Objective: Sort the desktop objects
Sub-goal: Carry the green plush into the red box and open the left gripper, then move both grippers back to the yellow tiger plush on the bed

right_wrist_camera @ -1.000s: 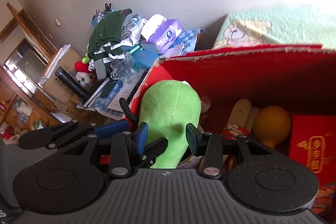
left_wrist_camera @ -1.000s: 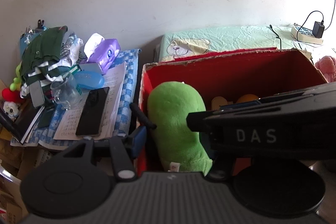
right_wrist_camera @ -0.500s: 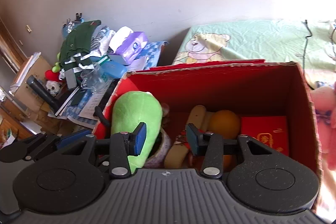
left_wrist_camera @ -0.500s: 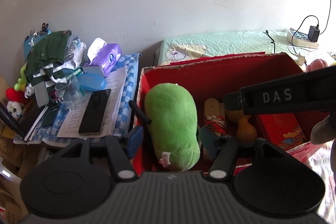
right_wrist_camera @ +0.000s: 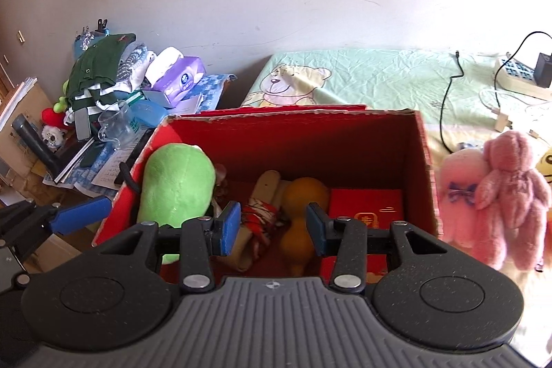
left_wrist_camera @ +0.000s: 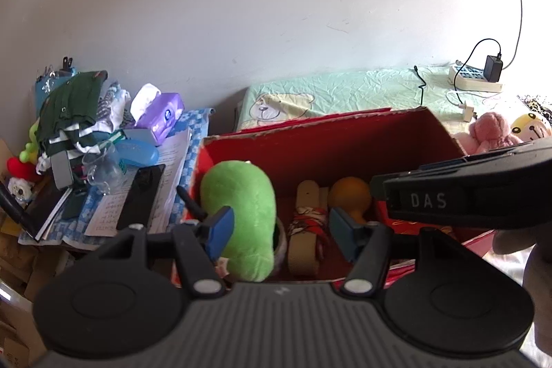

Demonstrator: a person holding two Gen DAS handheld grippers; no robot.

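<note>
both tongs hang released above red box [right_wrist_camera: 427,147]: left tongs [left_wrist_camera: 279,223] over green plush [left_wrist_camera: 241,209], right tongs [right_wrist_camera: 272,223] over orange gourd [right_wrist_camera: 303,199], nothing gripped

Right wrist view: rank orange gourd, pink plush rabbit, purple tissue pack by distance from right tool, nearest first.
1. Orange gourd: in the red box, just ahead of the right tool.
2. Pink plush rabbit: outside the box, right.
3. Purple tissue pack: far left, near the wall.

In the box [right_wrist_camera: 427,140] the plush [right_wrist_camera: 177,181] lies leftmost, the gourd [right_wrist_camera: 303,199] right of it (mid-box), a cluttered side table [right_wrist_camera: 207,85] left of the box
</note>
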